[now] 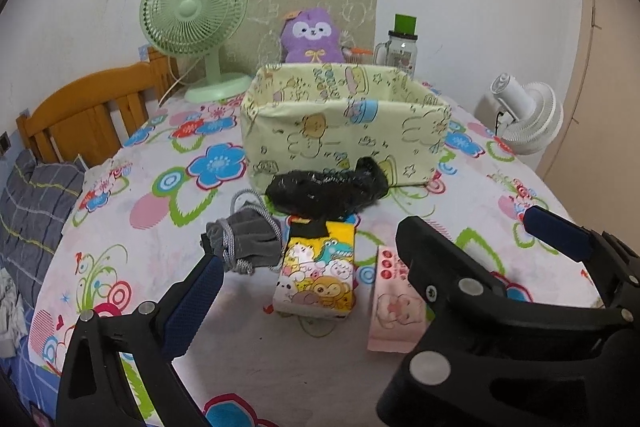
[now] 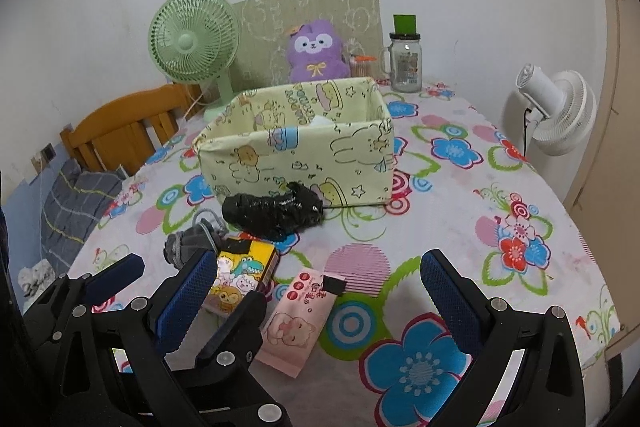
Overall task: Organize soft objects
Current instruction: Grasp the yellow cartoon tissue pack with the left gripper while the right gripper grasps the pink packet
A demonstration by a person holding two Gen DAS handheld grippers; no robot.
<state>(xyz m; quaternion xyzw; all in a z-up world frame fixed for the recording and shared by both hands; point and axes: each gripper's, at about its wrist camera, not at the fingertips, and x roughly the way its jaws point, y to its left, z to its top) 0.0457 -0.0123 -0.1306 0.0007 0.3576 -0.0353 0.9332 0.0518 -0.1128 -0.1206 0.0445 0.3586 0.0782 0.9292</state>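
Both pairs of fingers stand spread and empty: the left gripper over the yellow tissue pack, the right gripper over the pink tissue pack, near the table's front edge. Likely best: pinch each pack across its narrow sides, lift over the fabric bin's rim, and avoid dragging the black bag.

On the worktop, the fabric bin stands ahead of both hand-held grippers. A crumpled bag lies against its near wall. Nearer, left of the right hand-held gripper, sit a drawstring pouch, then a tissue pack, then a flat wipes packet between its fingers. Behind the bin stand a desk fan, a plush toy and a jar. Another fan stands off to the right.
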